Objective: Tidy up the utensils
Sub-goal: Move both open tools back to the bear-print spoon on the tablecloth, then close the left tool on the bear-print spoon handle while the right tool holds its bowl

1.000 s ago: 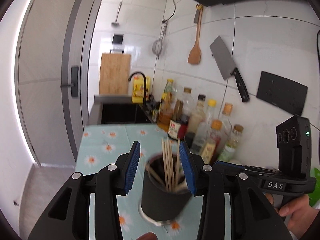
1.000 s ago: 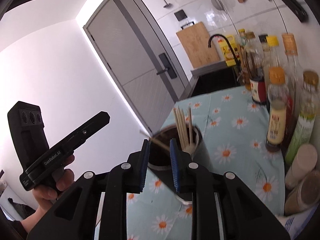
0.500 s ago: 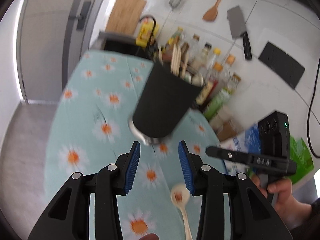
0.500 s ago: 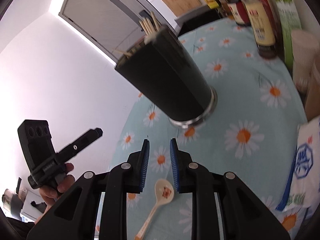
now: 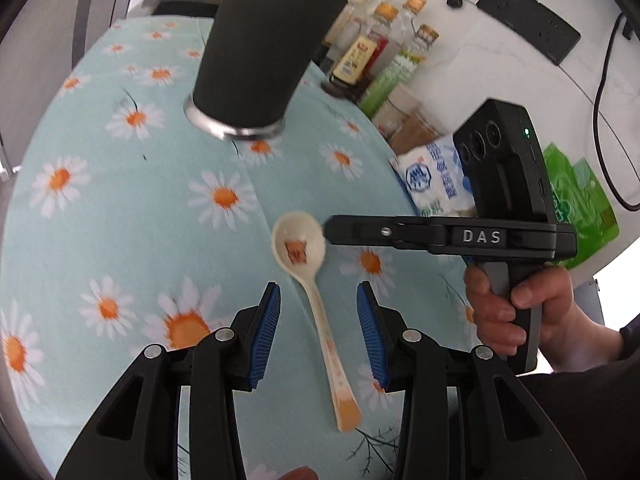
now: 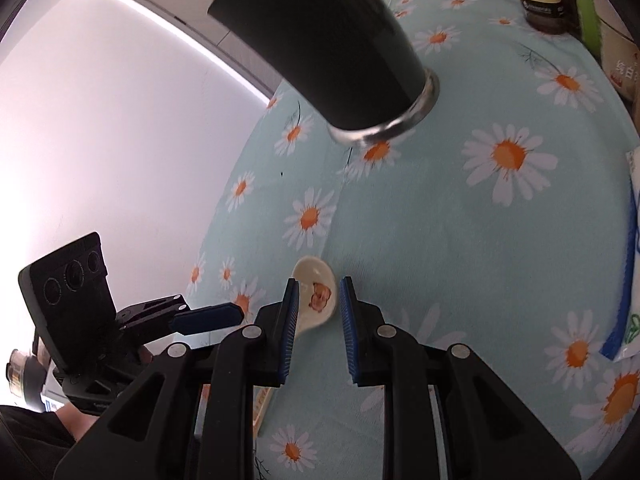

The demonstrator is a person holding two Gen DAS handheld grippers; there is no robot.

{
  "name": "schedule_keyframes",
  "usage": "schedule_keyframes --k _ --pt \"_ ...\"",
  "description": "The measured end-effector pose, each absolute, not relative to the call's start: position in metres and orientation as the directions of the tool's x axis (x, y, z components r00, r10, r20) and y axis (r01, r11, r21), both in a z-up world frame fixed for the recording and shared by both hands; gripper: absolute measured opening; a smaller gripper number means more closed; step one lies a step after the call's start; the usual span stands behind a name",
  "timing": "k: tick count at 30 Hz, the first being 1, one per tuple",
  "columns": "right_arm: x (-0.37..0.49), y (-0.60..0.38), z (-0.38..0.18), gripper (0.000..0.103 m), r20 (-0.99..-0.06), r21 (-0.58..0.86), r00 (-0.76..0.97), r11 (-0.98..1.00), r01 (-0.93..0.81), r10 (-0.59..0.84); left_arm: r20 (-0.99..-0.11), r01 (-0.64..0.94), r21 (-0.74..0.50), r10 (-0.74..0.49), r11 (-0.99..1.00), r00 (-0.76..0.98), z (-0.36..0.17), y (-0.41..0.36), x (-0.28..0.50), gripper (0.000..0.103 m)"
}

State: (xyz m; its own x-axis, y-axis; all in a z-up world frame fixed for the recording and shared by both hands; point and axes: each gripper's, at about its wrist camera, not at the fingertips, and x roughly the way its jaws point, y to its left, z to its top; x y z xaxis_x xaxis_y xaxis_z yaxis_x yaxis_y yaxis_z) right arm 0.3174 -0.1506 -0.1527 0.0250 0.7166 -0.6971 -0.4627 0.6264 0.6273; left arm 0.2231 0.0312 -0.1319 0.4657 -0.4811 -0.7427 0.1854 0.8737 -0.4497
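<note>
A cream ceramic spoon [image 5: 298, 246] on the daisy-print tabletop [image 5: 120, 200] is framed between the unclenched jaws of both grippers, left gripper [image 5: 318, 330] and right gripper [image 6: 318, 320], apparently for pickup toward the black cylindrical holder [image 5: 264, 48] beyond.

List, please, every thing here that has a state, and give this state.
spoon: lying flat on the tablecloth, bowl up
black holder: upright, chopsticks inside
left gripper: open, straddling the spoon handle
right gripper: open, empty, at the spoon bowl
</note>
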Motion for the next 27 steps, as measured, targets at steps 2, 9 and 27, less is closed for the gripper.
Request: schedule_keyframes --k 2,9,27 --pt "0.317 -0.148 -0.155 0.023 -0.707 0.617 0.028 0.635 -0.465 0.707 -0.753 0.180 -0.457 -0.487 0.871 0.443 -0.138 0.029 0.222 0.037" --pt "0.324 -0.141 -0.160 0.013 -0.732 0.581 0.051 0.661 -0.475 0.680 -0.790 0.185 -0.434 -0.471 0.882 0.392 -0.152 0.021 0.218 0.030" --pt "0.337 -0.107 -0.159 0.006 -0.750 0.525 0.046 0.637 -0.564 0.659 -0.815 0.182 -0.392 -0.432 0.902 0.386 -0.153 0.011 0.224 0.014"
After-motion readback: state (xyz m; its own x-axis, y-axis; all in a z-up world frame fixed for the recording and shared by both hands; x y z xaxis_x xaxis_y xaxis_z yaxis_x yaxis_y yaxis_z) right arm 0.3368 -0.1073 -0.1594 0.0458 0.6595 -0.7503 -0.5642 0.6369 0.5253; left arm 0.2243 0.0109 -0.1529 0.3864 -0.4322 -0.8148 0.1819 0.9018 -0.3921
